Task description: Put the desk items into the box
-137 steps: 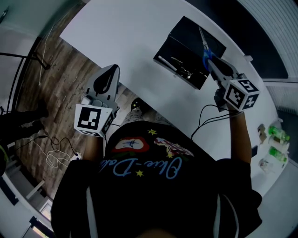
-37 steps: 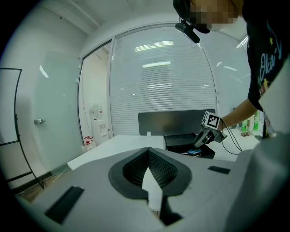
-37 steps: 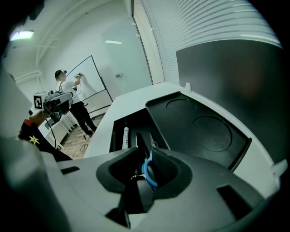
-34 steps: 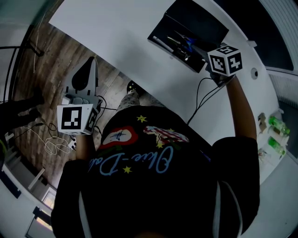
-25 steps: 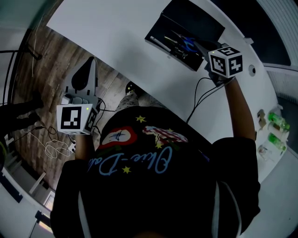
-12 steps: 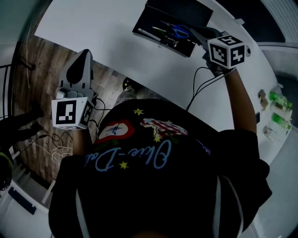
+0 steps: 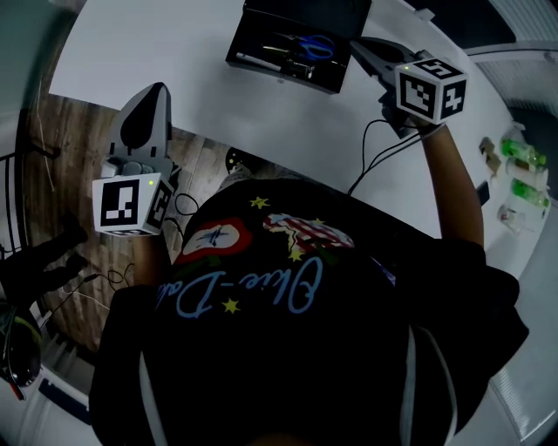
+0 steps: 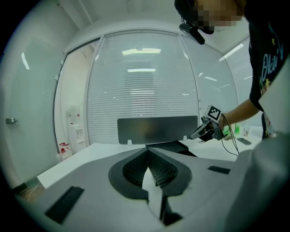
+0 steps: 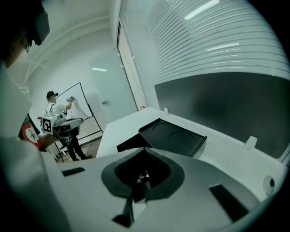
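Note:
The black box lies open at the far side of the white table. Blue-handled scissors and a white pen lie inside it with other small items. My right gripper is shut and empty, just right of the box and raised off the table. In the right gripper view its jaws meet above the box's lid. My left gripper is shut and empty at the table's near edge, far left of the box. In the left gripper view its jaws point toward the box.
Green bottles stand at the table's right end. A black cable trails from the right gripper over the table. A dark panel stands behind the box. Wooden floor lies below the left gripper. Another person stands far off.
The right gripper, which held the scissors over the box earlier, has let them go into it and has since lifted back to the right. The left gripper drifted slightly toward the table edge.

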Available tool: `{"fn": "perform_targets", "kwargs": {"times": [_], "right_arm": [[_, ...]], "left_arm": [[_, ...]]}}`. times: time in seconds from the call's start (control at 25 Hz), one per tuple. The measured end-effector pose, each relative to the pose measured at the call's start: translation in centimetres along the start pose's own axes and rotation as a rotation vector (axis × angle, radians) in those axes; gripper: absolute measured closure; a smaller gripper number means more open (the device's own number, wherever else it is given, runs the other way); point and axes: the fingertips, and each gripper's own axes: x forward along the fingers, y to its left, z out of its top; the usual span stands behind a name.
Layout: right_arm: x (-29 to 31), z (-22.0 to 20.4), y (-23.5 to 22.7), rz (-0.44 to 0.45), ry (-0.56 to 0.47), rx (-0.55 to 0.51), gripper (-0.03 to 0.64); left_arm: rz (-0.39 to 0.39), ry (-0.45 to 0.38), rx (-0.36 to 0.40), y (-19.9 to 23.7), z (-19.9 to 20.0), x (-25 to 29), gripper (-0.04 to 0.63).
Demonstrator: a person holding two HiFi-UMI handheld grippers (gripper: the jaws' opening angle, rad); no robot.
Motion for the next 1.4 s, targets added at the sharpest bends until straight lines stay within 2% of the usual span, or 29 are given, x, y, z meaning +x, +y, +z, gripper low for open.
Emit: {"fn": "perform_targets", "kwargs": {"times": [0.12, 0.68, 1.16, 1.4], "right_arm": [[-1.1, 0.7, 0.1, -0.006, -0.044, 0.031, 0.609], [-7.1, 3.7, 1.4, -0.100, -0.239, 0.046, 0.609], [-11.2, 3.5, 1.7, -0.228, -0.379, 0.102, 0.609], [-12.8, 3.4, 2.5, -0.261, -0.434, 0.118, 0.609]], "left_arm": [[-0.026, -0.011, 0.009, -0.5, 0.6, 0.8, 0.586], [-0.177, -0.056, 0.035, -3.5, 2.7, 4.7, 0.586], [-0.319, -0.085, 0.071, -6.3, 4.2, 7.9, 0.586], [-0.368, -0.091, 0.081, -7.5, 4.5, 8.7, 0.586]]}}
